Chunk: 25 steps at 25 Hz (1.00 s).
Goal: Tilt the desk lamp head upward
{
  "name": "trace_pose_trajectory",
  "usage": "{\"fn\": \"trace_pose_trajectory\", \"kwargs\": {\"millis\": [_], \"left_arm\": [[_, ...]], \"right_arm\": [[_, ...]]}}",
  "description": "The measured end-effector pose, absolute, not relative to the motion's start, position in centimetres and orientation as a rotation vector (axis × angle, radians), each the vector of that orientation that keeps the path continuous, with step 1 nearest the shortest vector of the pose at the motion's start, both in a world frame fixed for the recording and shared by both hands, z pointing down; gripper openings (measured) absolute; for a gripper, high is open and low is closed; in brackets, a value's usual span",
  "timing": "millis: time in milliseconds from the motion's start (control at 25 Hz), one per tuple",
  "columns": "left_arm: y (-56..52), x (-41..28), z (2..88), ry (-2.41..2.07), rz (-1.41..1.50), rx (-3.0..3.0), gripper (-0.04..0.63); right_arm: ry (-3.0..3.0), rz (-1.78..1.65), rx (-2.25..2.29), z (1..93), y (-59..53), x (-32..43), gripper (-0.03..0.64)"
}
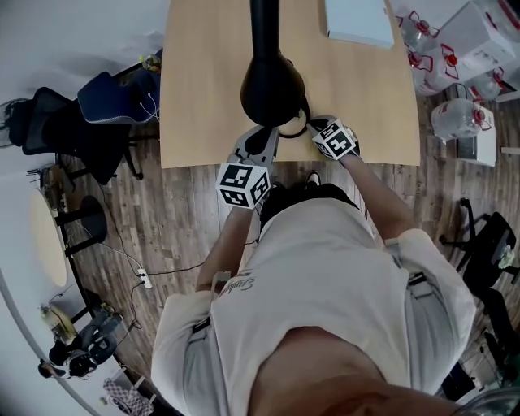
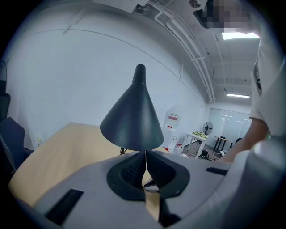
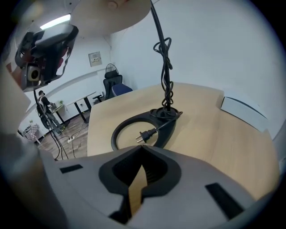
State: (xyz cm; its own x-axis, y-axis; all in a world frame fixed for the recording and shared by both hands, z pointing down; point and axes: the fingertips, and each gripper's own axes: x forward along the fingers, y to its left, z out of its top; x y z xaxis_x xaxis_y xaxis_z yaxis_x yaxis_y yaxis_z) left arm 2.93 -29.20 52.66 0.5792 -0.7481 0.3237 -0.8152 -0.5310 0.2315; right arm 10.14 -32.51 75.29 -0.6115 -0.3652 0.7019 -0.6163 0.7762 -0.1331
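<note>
The black desk lamp has a cone-shaped head [image 1: 272, 85] that hangs over the front of the wooden desk [image 1: 195, 97]. In the left gripper view the head [image 2: 134, 116] stands just beyond and above my left gripper [image 2: 145, 154], which is shut with nothing between its pads. My right gripper [image 3: 142, 148] is also shut and empty. It points low at the lamp's ring-shaped base [image 3: 127, 126], where the unplugged plug [image 3: 144, 135] lies. The twisted cord [image 3: 165, 67] runs up the stem. From above, the left gripper [image 1: 258, 145] sits under the head's near side and the right gripper [image 1: 318, 126] beside it.
A white flat box [image 1: 357, 20] lies at the desk's far right. Water bottles [image 1: 459, 118] stand on the floor to the right. Office chairs [image 1: 89, 122] and a round table [image 1: 47, 236] are on the left. The desk's front edge runs just before my body.
</note>
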Motion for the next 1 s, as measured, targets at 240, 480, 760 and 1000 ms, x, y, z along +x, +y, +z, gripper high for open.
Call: {"fn": "trace_pose_trajectory", "kwargs": {"millis": [240,480,760,1000], "left_arm": [[-29.3,3.1,52.7,-1.261,0.302,2.479,0.017],[-29.7,2.6,53.1,-1.258,0.297,2.471,0.017],[-30.1,2.6,53.0,-1.299,0.241,2.481,0.017],[-30.2,2.7,52.7,-1.34,0.239,2.513,0.015]], "right_arm": [[-2.252,0.524,0.745,77.0,-33.1,10.2,-0.006],[-2.26,0.555,0.76,77.1,-33.3,9.9,-0.006],[-2.245,0.631,0.777,77.1,-33.2,10.0,-0.006],[-2.236,0.586,0.768,77.0,-33.2,10.0,-0.005]]}}
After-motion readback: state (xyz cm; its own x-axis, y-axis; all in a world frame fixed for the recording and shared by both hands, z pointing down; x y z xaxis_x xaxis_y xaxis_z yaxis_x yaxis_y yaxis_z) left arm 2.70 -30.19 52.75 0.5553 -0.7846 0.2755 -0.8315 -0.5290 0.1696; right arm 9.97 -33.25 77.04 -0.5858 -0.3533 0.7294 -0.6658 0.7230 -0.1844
